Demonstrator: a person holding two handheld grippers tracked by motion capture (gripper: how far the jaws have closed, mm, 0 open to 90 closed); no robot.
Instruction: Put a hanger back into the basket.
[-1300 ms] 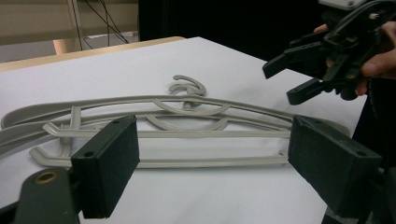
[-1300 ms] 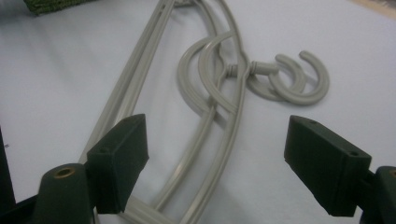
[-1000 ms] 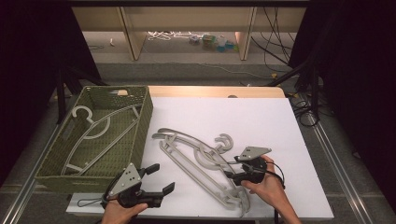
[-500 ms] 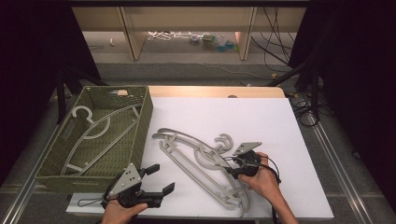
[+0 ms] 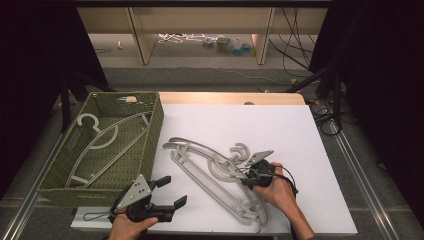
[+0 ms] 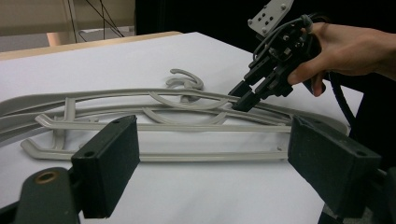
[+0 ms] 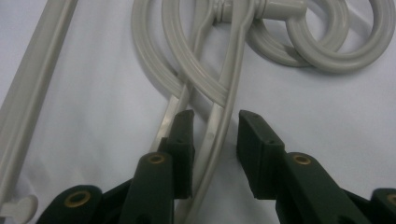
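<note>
Grey plastic hangers (image 5: pixel 215 175) lie overlapped on the white table (image 5: pixel 300 140), their hooks (image 5: pixel 240 150) pointing right. My right gripper (image 5: pixel 245 180) is down on them. In the right gripper view (image 7: pixel 215 116) its jaws are open and straddle one thin hanger arm (image 7: pixel 217 130) just below the hooks (image 7: pixel 327 42), with small gaps either side. My left gripper (image 5: pixel 172 191) rests near the front table edge, open and holding nothing. The left gripper view (image 6: pixel 212 135) looks across the hangers (image 6: pixel 154 126) at the right gripper (image 6: pixel 240 100). Another grey hanger (image 5: pixel 107 142) lies in the green woven basket (image 5: pixel 155 130).
The basket stands at the table's left side, its right wall close to the hanger ends. A wooden strip (image 5: pixel 225 97) runs along the table's far edge. Cables (image 5: pixel 325 120) and dark stands are beyond the right side. White surface lies open to the right of the hangers.
My right gripper has moved a little to the left and settled onto the hangers, its jaws now around one arm. The left gripper and the hangers have stayed put.
</note>
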